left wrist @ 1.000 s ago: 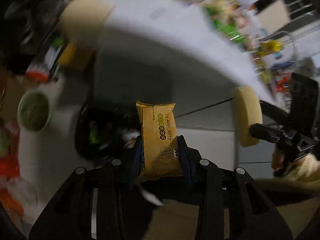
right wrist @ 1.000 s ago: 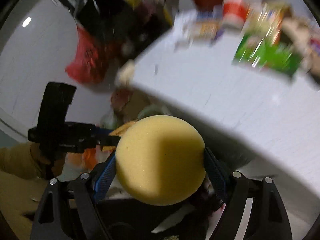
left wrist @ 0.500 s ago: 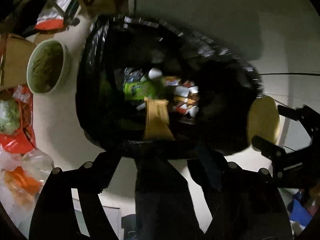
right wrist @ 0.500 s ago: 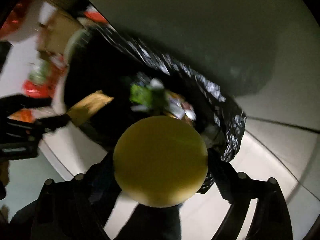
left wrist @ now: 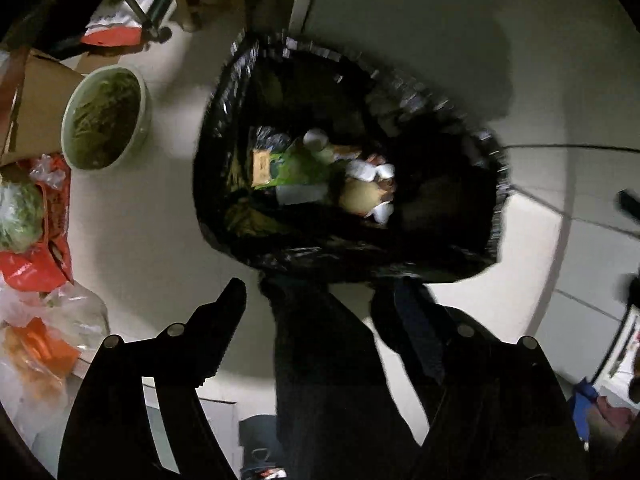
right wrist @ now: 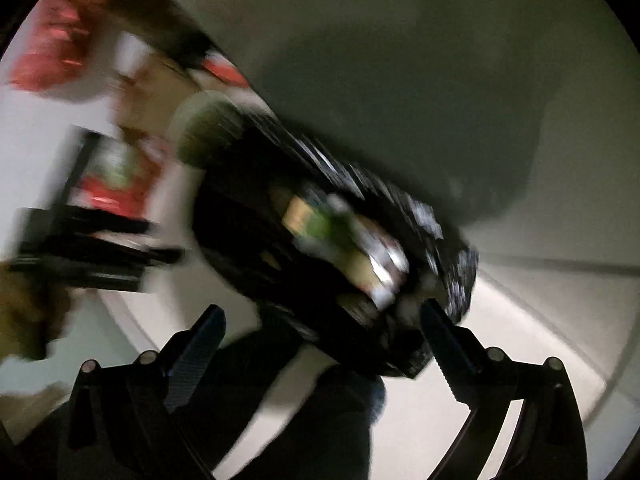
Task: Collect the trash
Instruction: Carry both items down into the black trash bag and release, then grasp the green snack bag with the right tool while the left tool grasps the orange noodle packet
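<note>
Floor dim; bin contents blurred, possibly wrappers; jaws spread.

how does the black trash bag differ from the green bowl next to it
The trash bag is black, crinkled and wide-mouthed, while the bowl is pale green, smooth and round. The bag is clearly bigger than the bowl. The bag holds mixed wrappers and cups; the bowl holds green shreds. Both sit open on the pale floor.

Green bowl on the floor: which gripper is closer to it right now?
Left. The left gripper hangs by the trash bag rim on the green bowl side; the right gripper is across the bag, which lies between it and the bowl.
</note>
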The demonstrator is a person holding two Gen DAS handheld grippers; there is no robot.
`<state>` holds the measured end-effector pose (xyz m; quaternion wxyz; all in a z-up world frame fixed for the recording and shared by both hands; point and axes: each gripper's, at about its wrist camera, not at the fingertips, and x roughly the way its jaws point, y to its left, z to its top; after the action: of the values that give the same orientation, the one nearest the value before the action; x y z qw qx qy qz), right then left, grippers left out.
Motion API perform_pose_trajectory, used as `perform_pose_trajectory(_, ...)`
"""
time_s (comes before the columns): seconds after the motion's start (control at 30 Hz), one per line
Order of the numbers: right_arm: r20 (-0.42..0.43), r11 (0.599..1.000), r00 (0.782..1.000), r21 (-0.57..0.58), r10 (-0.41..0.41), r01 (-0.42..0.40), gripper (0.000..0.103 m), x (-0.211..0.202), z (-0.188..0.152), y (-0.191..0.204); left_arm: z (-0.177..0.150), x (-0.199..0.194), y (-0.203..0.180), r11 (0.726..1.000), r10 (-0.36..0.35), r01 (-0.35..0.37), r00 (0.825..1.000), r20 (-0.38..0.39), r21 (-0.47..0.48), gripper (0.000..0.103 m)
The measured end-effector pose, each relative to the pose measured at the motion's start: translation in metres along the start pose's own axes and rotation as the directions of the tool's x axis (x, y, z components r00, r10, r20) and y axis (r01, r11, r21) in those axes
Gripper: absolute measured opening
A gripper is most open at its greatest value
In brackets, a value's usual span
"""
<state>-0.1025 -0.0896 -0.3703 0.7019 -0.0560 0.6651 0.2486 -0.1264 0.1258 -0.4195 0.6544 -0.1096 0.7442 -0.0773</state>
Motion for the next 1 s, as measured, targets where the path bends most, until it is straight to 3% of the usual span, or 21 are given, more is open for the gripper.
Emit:
perform_pose_trajectory(0.07, 0.151, 0.997, 0.986, -0.042, 0.068, -0.063, 0.096, -0.074, 0.013, 0.016, -0.007, -0.026, -0.005, 1.000, -0.009, 0.009, 0.999, 0.044, 0.000, 0.085)
perform_pose_trajectory(0.17, 0.375, 0.995, 0.921, -0.056, 0.102, -0.087, 0.097, -0.177, 0.031, 0.021, -0.013, -0.060, -0.017, 0.999, -0.032, 0.030, 0.994, 0.102, 0.018, 0.085)
perform_pose_trajectory(0.2, 0.399, 0.985, 0.900, -0.055, 0.174, -0.167, 0.098, -0.202, 0.040, 0.015, -0.015, -0.067, -0.019, 0.999, -0.034, 0.032, 0.993, 0.114, 0.021, 0.085)
perform_pose_trajectory(0.23, 0.424, 0.982, 0.887, -0.038, 0.184, -0.185, 0.098, -0.218, 0.045, 0.011, -0.016, -0.074, -0.023, 0.999, -0.036, 0.033, 0.991, 0.131, 0.024, 0.085)
perform_pose_trajectory(0.27, 0.467, 0.990, 0.875, 0.001, 0.125, -0.142, 0.098, -0.238, 0.052, 0.003, -0.017, -0.083, -0.027, 0.999, -0.038, 0.034, 0.988, 0.149, 0.027, 0.085)
perform_pose_trajectory(0.3, 0.489, 0.984, 0.862, 0.030, 0.137, -0.173, 0.098, -0.255, 0.059, -0.008, -0.018, -0.091, -0.030, 0.999, -0.045, 0.041, 0.985, 0.165, 0.027, 0.085)
perform_pose_trajectory(0.37, 0.544, 0.942, 0.804, 0.069, 0.239, -0.327, 0.097, -0.280, 0.063, -0.031, -0.018, -0.104, -0.031, 0.998, -0.060, 0.056, 0.979, 0.194, 0.030, 0.085)
perform_pose_trajectory(0.4, 0.589, 0.925, 0.771, 0.099, 0.243, -0.367, 0.097, -0.295, 0.065, -0.046, -0.019, -0.109, -0.032, 0.998, -0.057, 0.052, 0.976, 0.208, 0.029, 0.085)
perform_pose_trajectory(0.43, 0.616, 0.923, 0.756, 0.118, 0.221, -0.366, 0.097, -0.302, 0.064, -0.053, -0.019, -0.114, -0.032, 0.998, -0.054, 0.050, 0.973, 0.225, 0.024, 0.085)
perform_pose_trajectory(0.47, 0.652, 0.928, 0.744, 0.173, 0.143, -0.330, 0.098, -0.310, 0.064, -0.068, -0.019, -0.117, -0.032, 0.998, -0.056, 0.054, 0.970, 0.235, 0.017, 0.085)
perform_pose_trajectory(0.53, 0.687, 0.903, 0.725, 0.281, 0.048, -0.325, 0.098, -0.311, 0.060, -0.104, -0.019, -0.120, -0.027, 0.999, -0.046, 0.051, 0.967, 0.250, -0.015, 0.085)
perform_pose_trajectory(0.6, 0.680, 0.870, 0.732, 0.388, -0.046, -0.305, 0.098, -0.300, 0.057, -0.129, -0.018, -0.122, -0.024, 0.998, -0.040, 0.051, 0.966, 0.256, -0.040, 0.085)
perform_pose_trajectory(0.67, 0.666, 0.837, 0.743, 0.440, -0.063, -0.324, 0.098, -0.284, 0.060, -0.153, -0.019, -0.123, -0.020, 0.997, -0.031, 0.049, 0.966, 0.256, -0.065, 0.085)
perform_pose_trajectory(0.8, 0.692, 0.717, 0.721, 0.484, 0.038, -0.502, 0.098, -0.260, 0.061, -0.187, -0.021, -0.127, -0.017, 0.996, -0.020, 0.041, 0.965, 0.260, -0.075, 0.085)
perform_pose_trajectory(0.93, 0.730, 0.641, 0.670, 0.450, 0.138, -0.622, 0.096, -0.242, 0.067, -0.195, -0.022, -0.131, -0.020, 0.997, -0.018, 0.037, 0.964, 0.265, -0.068, 0.085)
perform_pose_trajectory(0.97, 0.735, 0.622, 0.658, 0.443, 0.161, -0.646, 0.094, -0.236, 0.071, -0.196, -0.023, -0.133, -0.021, 0.997, -0.020, 0.038, 0.963, 0.269, -0.063, 0.085)
perform_pose_trajectory(1.0, 0.742, 0.613, 0.648, 0.434, 0.173, -0.660, 0.082, -0.228, 0.078, -0.195, -0.024, -0.135, -0.024, 0.998, -0.023, 0.040, 0.962, 0.273, -0.056, 0.085)
